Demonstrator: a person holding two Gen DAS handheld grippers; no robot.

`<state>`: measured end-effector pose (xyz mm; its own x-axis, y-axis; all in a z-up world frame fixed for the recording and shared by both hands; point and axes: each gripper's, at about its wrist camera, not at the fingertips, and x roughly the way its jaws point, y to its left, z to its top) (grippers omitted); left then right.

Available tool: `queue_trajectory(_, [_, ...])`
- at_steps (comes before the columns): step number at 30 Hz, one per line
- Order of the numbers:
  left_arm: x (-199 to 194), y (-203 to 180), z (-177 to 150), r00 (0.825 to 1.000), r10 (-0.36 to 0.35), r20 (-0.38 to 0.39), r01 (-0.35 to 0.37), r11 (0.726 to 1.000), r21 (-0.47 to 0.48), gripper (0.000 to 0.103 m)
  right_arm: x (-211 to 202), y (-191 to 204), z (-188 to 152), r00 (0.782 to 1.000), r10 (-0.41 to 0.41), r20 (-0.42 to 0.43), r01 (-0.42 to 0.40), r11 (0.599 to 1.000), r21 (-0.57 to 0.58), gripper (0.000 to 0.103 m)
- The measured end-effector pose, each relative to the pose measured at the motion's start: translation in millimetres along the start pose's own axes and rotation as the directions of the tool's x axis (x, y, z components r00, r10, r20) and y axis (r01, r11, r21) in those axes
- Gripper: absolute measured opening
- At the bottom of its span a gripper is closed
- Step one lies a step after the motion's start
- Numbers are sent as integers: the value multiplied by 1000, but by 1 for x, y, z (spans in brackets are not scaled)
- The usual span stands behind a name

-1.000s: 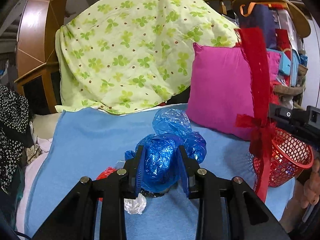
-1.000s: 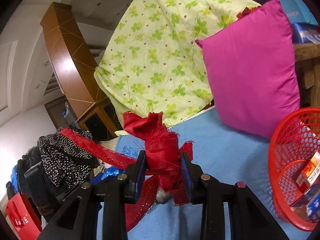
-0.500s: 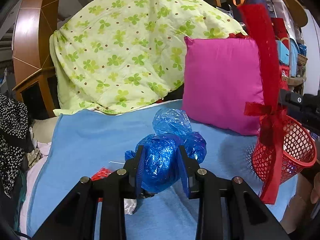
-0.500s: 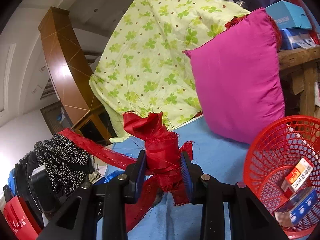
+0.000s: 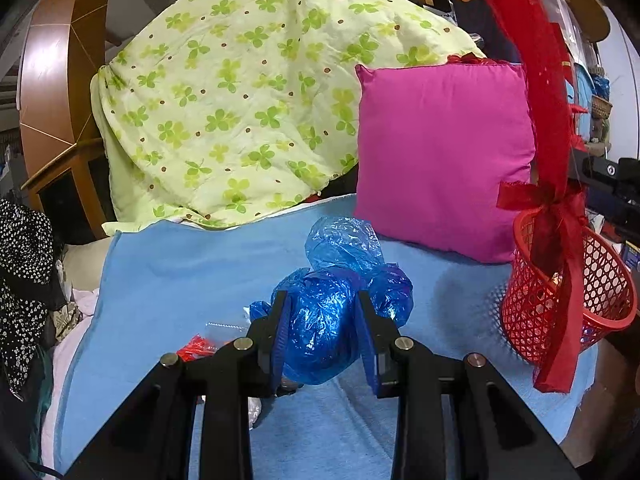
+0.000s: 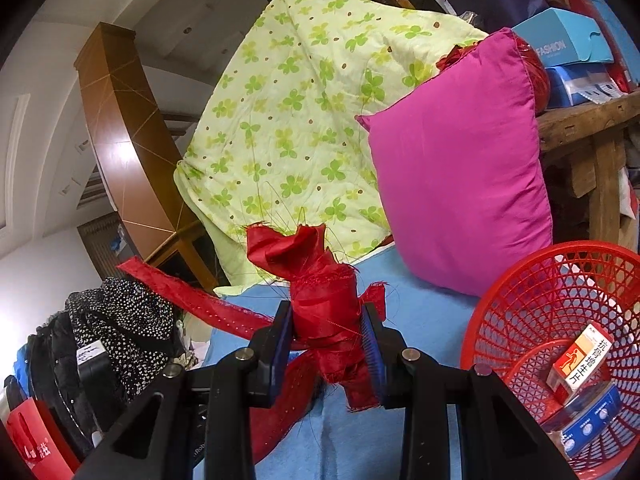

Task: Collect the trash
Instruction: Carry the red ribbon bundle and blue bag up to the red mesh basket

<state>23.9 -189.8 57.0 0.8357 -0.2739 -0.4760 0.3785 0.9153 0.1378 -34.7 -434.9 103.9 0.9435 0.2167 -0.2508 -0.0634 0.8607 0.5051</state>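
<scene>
A crumpled bag [image 5: 320, 328] shows glossy blue, paler and more see-through at its top. The ribbon [image 6: 324, 316] is deep red, with a row of tiny light dots along its long strip. The basket [image 6: 560, 312] is bright red mesh; a box [image 6: 580, 360] in it is white and orange with red characters. The towel [image 5: 180, 272] is plain light blue. The pillow [image 5: 440, 152] is solid magenta. The quilt [image 5: 240, 100] is pale yellow-green with green clovers and small brown dots. A garment [image 5: 20, 272] at the towel's left edge is black with white specks.
</scene>
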Motion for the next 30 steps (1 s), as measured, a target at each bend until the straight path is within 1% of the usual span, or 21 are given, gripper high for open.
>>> queue_trajectory(6, [-3,-11,2,1000,3,5,-4,1000,22,34,-8,-4,4,1000,1,25,-1,1000,7,36])
queue_trajectory(12, [-9,-30,9,1000,-2,19,1,998,58,34,-19,-10,9,999,-4,55,4,1000,14,36])
queue_trajectory(19, [-14,-61,28,999,-35,39,31,995,96,34,-39,-23,21,993,-26,119,22,999,38,36])
queue_trajectory(25, [-20,-94,49,995,-66,74,54,987,154,34,-65,-45,32,978,-76,195,60,994,87,36])
queue_trajectory(30, [-21,-125,69,990,-103,99,82,976,201,34,-85,-69,44,957,-151,249,122,984,127,36])
